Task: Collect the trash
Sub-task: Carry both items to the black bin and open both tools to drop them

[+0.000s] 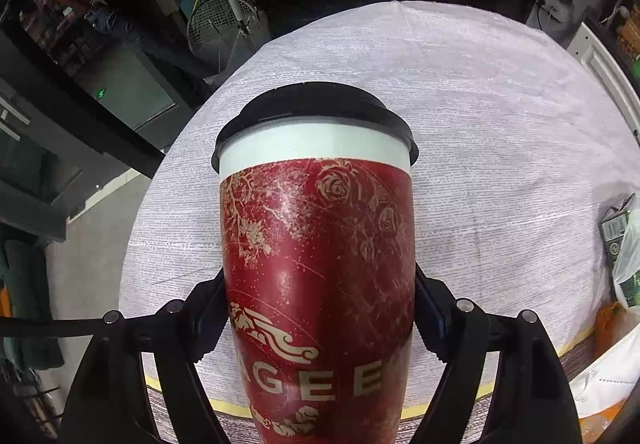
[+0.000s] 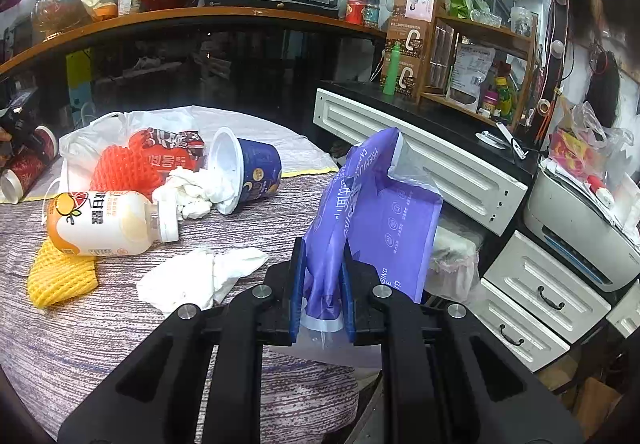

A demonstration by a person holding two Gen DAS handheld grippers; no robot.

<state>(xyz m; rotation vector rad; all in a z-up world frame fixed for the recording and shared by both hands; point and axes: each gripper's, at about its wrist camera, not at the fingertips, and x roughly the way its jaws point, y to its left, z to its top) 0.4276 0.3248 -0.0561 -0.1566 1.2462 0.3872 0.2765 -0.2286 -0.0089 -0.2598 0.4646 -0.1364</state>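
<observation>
Red cup (image 1: 320, 264) left view; purple packet (image 2: 360, 211) right.

Left gripper (image 1: 320, 308): pointed steeply down, jaws spread wide, one finger at each flank of a red cup (image 1: 316, 244); pad contact unclear. Right gripper (image 2: 322, 284): tilted slightly down, jaws nearly closed, pinching a purple bag (image 2: 372, 203).

Small shop: cluttered counter (image 2: 200, 17), stocked shelves (image 2: 480, 31).
</observation>
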